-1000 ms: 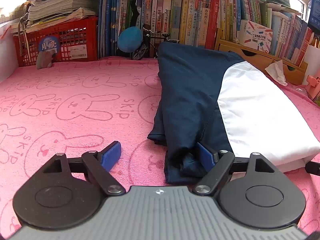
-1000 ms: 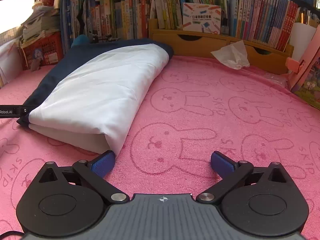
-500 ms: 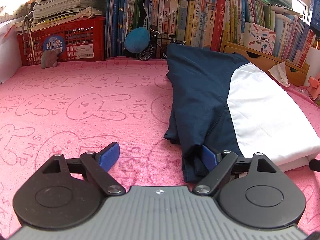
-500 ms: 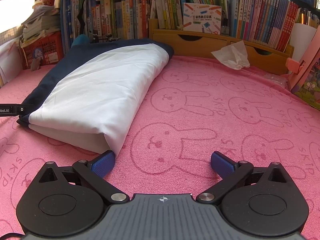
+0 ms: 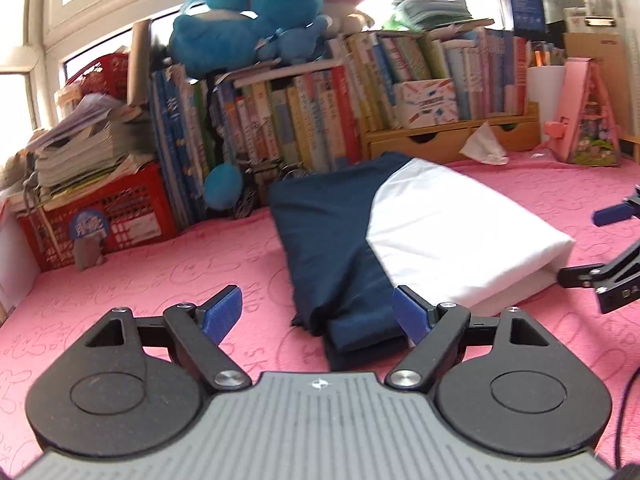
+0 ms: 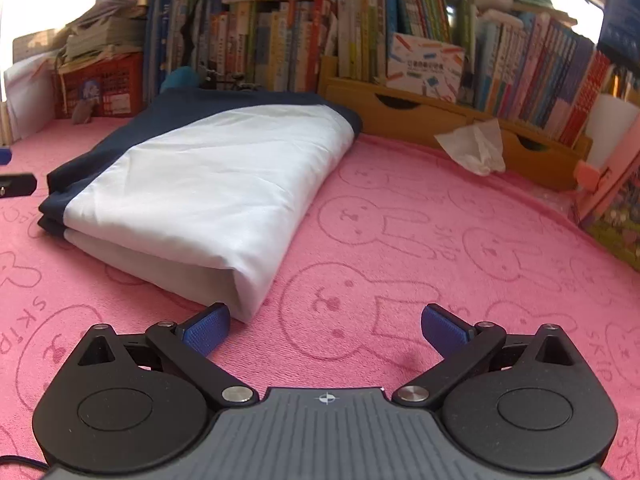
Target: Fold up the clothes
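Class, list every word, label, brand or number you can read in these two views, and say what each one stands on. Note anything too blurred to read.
"SKIP": woven beside the rabbit outlines, repeated across the pink cloth.
Round blue tag and white label on the red crate: characters too blurred to read.
Print on the white box among the books: too small to read.
Book spines: too blurred to read.
Letters on the right tool: cut off, not readable.

A pink rabbit-print blanket (image 6: 400, 232) covers the surface ahead. Packed bookshelves (image 5: 304, 120) line the far side. Bright windows (image 5: 120, 8) glow above.
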